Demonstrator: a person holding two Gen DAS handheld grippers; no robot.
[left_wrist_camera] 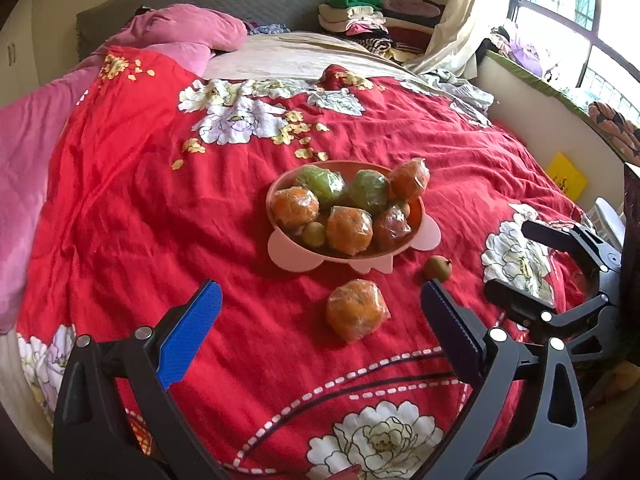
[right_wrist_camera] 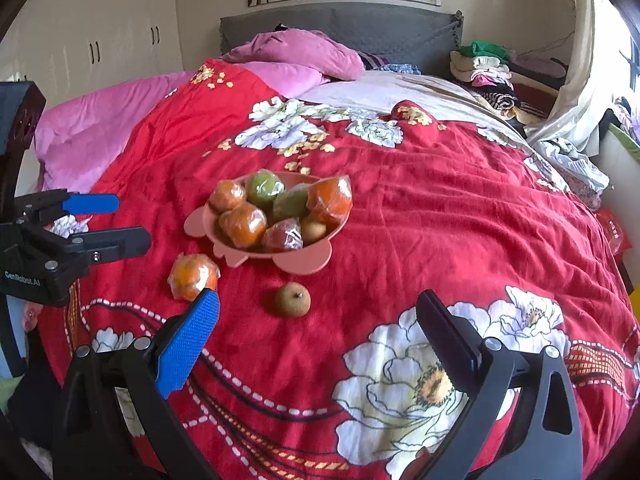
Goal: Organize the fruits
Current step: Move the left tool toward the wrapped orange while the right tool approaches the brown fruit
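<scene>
A pink bowl (left_wrist_camera: 286, 251) (right_wrist_camera: 304, 262) sits on the red floral bedspread, piled with several plastic-wrapped oranges, green fruits and a red one. One wrapped orange (left_wrist_camera: 356, 315) (right_wrist_camera: 193, 276) lies loose on the bedspread in front of the bowl. A small brown fruit (left_wrist_camera: 437, 267) (right_wrist_camera: 293, 299) lies loose beside it. My left gripper (left_wrist_camera: 320, 296) is open, its fingers either side of the loose orange and short of it. My right gripper (right_wrist_camera: 318, 304) is open, with the brown fruit just ahead between its fingers. Each gripper also shows at the other view's edge.
The red floral bedspread (left_wrist_camera: 160, 208) (right_wrist_camera: 460, 208) covers a wide bed. Pink bedding (left_wrist_camera: 188, 32) (right_wrist_camera: 296, 52) lies at the head. Folded clothes (left_wrist_camera: 360, 20) (right_wrist_camera: 488, 72) are stacked at the far right. A window ledge (left_wrist_camera: 552, 92) runs along the right side.
</scene>
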